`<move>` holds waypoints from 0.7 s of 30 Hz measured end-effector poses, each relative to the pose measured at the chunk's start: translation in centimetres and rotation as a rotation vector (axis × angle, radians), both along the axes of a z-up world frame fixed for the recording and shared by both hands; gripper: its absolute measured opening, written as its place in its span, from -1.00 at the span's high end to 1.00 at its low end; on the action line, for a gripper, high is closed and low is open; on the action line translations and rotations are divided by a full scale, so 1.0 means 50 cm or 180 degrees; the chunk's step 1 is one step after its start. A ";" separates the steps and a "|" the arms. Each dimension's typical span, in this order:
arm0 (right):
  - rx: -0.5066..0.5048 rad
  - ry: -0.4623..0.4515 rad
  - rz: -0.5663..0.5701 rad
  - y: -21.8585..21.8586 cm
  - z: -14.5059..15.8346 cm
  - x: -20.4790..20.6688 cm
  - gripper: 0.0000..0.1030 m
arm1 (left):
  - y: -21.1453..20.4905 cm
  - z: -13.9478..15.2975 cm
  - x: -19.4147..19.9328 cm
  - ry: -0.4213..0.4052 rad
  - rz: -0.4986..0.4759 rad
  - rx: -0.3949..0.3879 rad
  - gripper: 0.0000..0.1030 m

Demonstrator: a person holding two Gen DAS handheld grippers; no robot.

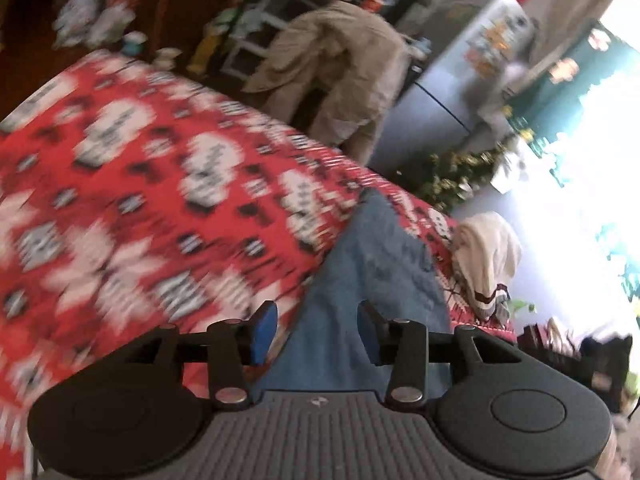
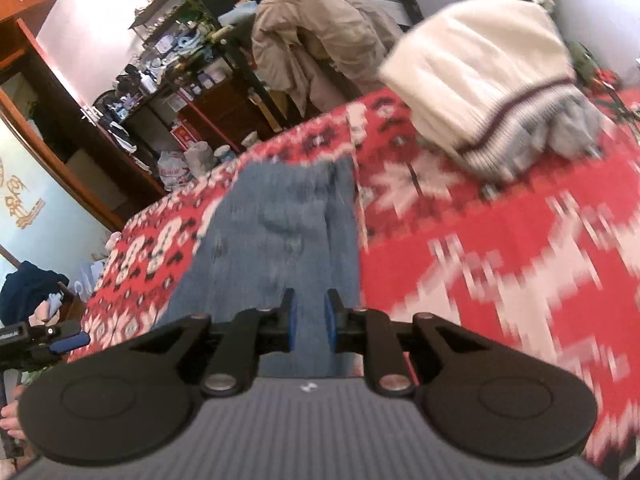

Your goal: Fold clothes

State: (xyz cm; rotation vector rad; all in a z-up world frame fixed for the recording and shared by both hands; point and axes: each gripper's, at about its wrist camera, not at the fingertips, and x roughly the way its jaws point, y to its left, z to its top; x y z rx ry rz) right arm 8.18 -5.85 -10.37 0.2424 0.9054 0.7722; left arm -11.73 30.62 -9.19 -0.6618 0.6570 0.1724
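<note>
left gripper (image 1: 318,330): fingers apart, nothing between pads, over near end of jeans
right gripper (image 2: 310,322): fingers a little apart, narrow gap, nothing pinched, over jeans' near edge
jeans (image 2: 276,240): blue, lying flat on cloth, running away from both grippers
cloth (image 2: 500,248): red and white pattern, covers table
sweater (image 2: 480,80): cream, heaped on cloth, apart from jeans
coat (image 2: 320,28): tan, draped behind table

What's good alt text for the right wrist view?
The right tongs, jaws slightly apart and holding nothing, hover over a blue knit garment lying flat on a red patterned blanket. A cream sweater pile sits at the blanket's far right; cluttered shelves stand behind.
</note>
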 end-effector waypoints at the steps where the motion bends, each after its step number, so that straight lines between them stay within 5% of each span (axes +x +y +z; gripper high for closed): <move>1: 0.0020 -0.0010 -0.0005 0.017 -0.002 0.027 0.66 | -0.002 0.000 0.033 -0.0003 -0.0064 0.0053 0.18; 9: 0.0093 0.0114 -0.0075 0.152 -0.065 0.225 0.45 | -0.020 -0.051 0.299 0.0155 -0.0388 0.0336 0.22; 15: 0.0165 0.0336 -0.0058 0.196 -0.123 0.285 0.43 | -0.026 -0.096 0.368 0.0272 -0.0504 0.0309 0.22; 16: 0.0146 0.0323 -0.0041 0.202 -0.126 0.285 0.44 | -0.026 -0.100 0.369 0.0262 -0.0510 0.0298 0.22; 17: 0.0126 0.0310 -0.0024 0.208 -0.129 0.285 0.78 | -0.027 -0.101 0.369 0.0257 -0.0509 0.0309 0.22; 21: -0.0148 -0.0424 0.0003 0.226 -0.082 0.229 0.84 | -0.036 -0.077 0.354 0.0045 -0.0536 0.0349 0.22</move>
